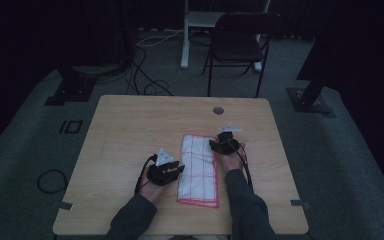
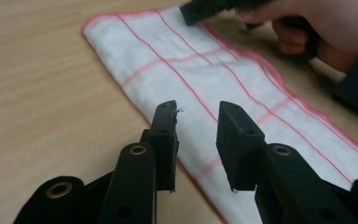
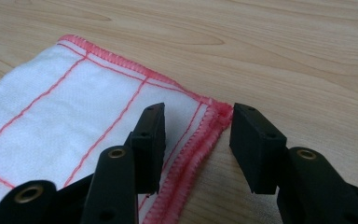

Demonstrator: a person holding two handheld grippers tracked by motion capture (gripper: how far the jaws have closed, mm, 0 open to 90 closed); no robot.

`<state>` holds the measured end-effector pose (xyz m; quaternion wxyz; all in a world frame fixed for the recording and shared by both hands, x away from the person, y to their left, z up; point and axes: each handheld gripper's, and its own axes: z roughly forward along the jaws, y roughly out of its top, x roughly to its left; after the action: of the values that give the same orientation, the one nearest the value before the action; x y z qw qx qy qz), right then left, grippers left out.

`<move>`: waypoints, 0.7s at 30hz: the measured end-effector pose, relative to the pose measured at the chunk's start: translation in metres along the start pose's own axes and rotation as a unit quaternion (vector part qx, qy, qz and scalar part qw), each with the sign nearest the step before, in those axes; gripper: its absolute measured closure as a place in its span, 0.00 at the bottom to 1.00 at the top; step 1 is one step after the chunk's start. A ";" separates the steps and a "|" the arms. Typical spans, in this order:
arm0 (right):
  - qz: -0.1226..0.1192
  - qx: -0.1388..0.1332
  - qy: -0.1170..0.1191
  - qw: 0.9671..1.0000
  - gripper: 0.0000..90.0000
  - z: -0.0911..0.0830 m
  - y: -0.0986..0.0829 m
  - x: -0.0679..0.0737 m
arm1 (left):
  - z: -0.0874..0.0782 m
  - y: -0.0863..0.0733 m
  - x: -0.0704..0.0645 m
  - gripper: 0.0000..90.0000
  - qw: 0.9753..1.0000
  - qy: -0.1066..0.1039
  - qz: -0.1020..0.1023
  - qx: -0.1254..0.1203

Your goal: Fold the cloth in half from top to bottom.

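The left tongs (image 2: 196,121) are spread, their jaws hovering over the near long edge of the cloth (image 2: 223,79), one jaw above the bare wood and the other above the white weave; nothing is pinched between them. The right tongs (image 3: 198,126) are spread too, straddling the cloth's red-stitched corner, the left jaw over the fabric and the right jaw over the wood just beside the hem. In the high view the left tongs (image 1: 176,169) sit at the cloth's left side and the right tongs (image 1: 215,146) at its upper right corner, each held in a hand with a dark sleeve coming in from the bottom. The cloth (image 1: 198,170) is white with a red grid and red border, folded into a long strip and lying flat near the front middle of the surface (image 1: 130,130). The surface is pale wood with rounded corners and a small round grommet (image 1: 218,110) near its far edge. Around it the room is dim: grey carpet (image 1: 345,165), a dark folding chair (image 1: 237,42) beyond the far edge, loose cables (image 1: 145,75) on the floor, and black stand bases (image 1: 72,90) at either side.
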<state>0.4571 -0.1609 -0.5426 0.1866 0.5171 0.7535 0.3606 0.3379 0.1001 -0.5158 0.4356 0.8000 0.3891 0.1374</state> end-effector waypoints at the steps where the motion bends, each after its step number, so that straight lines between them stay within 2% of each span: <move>1: 0.000 0.000 0.000 1.000 0.62 0.000 0.000 0.000 | 0.003 0.003 0.003 0.76 1.000 0.001 -0.001 -0.001; 5: -0.001 0.000 0.001 1.000 0.62 0.000 0.000 -0.001 | 0.011 0.014 0.013 0.74 1.000 0.002 -0.015 -0.005; 9: -0.001 0.000 0.002 1.000 0.62 -0.001 0.000 0.000 | 0.018 0.021 0.020 0.73 1.000 0.008 -0.017 -0.005; 21: -0.004 -0.001 0.002 1.000 0.62 -0.002 -0.002 -0.001 | 0.042 0.031 0.035 0.70 0.999 0.030 -0.029 -0.006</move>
<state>0.4551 -0.1623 -0.5429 0.1870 0.5136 0.7553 0.3615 0.3996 0.0913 -0.5200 0.4323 0.7813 0.4241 0.1509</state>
